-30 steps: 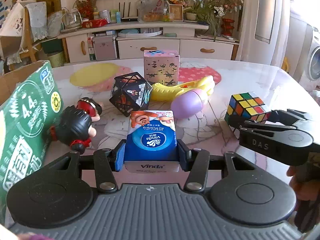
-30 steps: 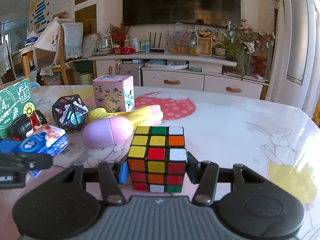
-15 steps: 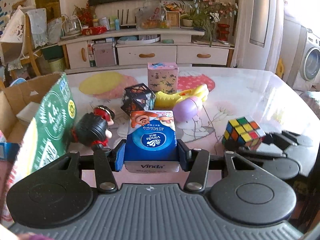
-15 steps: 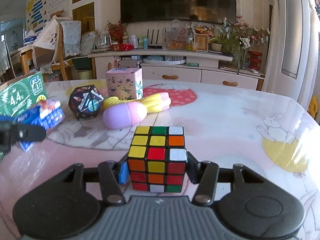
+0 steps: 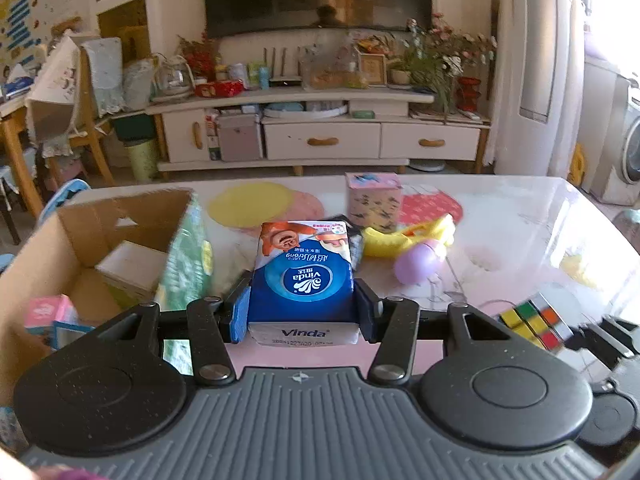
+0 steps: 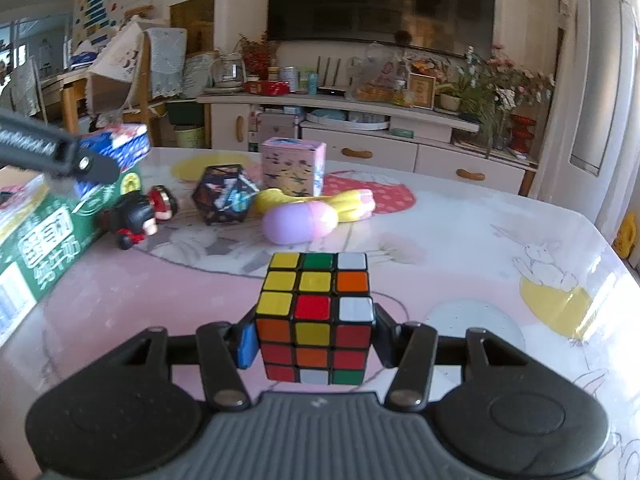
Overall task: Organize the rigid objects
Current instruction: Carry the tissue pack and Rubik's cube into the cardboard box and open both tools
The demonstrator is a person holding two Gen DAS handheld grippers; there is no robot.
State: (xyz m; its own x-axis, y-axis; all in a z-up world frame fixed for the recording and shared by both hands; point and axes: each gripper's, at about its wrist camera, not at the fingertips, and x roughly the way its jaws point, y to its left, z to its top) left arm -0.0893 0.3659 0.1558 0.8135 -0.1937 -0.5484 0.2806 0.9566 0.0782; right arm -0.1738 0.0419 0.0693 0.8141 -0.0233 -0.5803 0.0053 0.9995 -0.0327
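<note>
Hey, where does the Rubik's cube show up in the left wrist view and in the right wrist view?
Left wrist view: the Rubik's cube sits at the lower right edge, held by the right gripper.
Right wrist view: the same cube is at bottom centre, clamped between that gripper's fingers.
Shared landmark: the pink patterned box standing on the table beyond the yellow toy.

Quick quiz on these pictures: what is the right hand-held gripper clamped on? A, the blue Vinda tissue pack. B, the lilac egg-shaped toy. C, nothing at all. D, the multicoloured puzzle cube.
D: in the right wrist view the right hand-held gripper has its pads against both sides of the multicoloured puzzle cube, while the lilac egg-shaped toy lies on the table beyond.
</note>
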